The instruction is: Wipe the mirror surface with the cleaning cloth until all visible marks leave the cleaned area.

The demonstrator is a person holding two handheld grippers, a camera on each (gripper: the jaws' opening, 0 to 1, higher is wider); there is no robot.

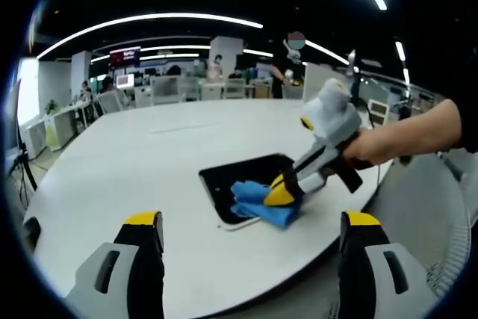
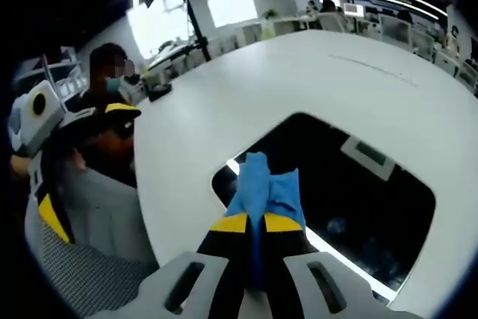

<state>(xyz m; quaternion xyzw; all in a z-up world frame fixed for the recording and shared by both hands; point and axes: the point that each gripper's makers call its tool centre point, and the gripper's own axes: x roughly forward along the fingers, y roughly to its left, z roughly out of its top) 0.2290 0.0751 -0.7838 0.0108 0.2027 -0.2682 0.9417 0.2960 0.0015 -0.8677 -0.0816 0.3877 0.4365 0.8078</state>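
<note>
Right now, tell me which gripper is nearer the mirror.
Right. The right gripper presses the blue cloth onto the mirror at its near edge. The left gripper hangs open, short of the mirror, over the white table.

The left gripper view looks across the desk [image 1: 134, 162] from well back of the mirror [image 1: 246, 177], while the right gripper view hangs close over that mirror [image 2: 351, 192], both sharing it.

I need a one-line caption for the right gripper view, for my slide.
Right claw presses a folded blue cleaning cloth on a dark rectangular mirror lying on a white table.
</note>
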